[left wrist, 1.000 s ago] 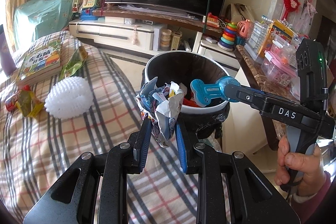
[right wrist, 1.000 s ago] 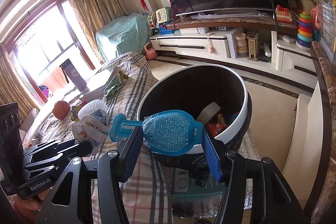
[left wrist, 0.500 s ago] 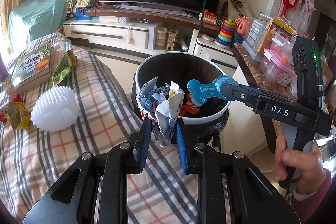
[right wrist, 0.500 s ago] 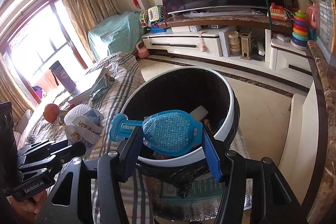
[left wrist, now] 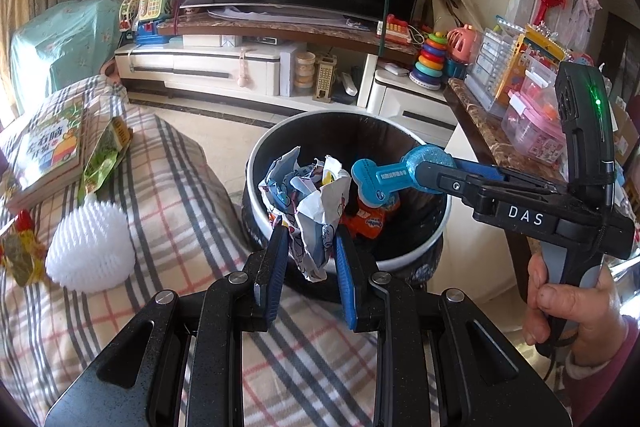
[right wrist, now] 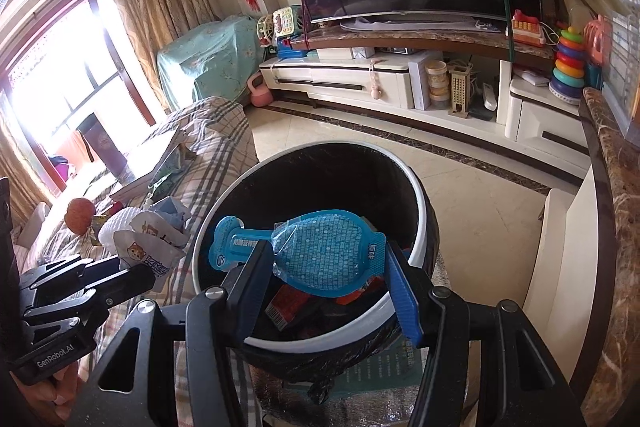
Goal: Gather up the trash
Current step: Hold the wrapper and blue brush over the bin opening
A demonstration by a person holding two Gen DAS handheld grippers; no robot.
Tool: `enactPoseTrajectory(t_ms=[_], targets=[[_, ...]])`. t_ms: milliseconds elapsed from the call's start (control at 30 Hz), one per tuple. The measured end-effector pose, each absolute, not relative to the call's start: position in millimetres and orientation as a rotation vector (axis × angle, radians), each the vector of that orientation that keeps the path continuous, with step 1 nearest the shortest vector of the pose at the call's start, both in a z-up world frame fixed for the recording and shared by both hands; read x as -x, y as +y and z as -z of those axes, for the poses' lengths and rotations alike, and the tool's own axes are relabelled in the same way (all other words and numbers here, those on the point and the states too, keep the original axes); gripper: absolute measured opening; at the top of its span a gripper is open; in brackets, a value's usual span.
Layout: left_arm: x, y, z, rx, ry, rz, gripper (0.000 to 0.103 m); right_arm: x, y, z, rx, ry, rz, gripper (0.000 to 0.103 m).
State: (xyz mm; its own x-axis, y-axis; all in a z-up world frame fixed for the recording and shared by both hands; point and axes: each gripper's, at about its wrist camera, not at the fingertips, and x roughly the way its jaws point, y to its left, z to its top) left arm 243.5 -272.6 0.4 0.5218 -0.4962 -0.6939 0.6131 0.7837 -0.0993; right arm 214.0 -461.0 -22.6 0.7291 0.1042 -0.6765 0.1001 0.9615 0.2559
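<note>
Left tool (left wrist: 308, 251) pinches crumpled wrapper (left wrist: 310, 203); only right view shows right tool (right wrist: 324, 267) clamping blue packet (right wrist: 320, 253).

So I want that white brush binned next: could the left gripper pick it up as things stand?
Probably not yet: the left gripper has its jaws shut on the crumpled wrapper near the bin. The white brush lies uncovered on the checked blanket, so it looks reachable afterwards.

A plaid-covered surface (left wrist: 168, 187) is seen left of the bin (left wrist: 416, 251). Farther left of the bin, a white bristly ball (left wrist: 90, 247), a green packet (left wrist: 104, 157) and a book (left wrist: 50, 147) are laid on it.
</note>
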Motion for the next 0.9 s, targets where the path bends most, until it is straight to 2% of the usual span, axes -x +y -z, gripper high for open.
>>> enactPoseTrajectory(t_ms=[900], targets=[[-259.5, -298.7, -1.7, -0.221, 0.773, 0.667, 0.022, -230.3, -468.9, 22.3, -0.258, 0.778, 0.010, 0.057]])
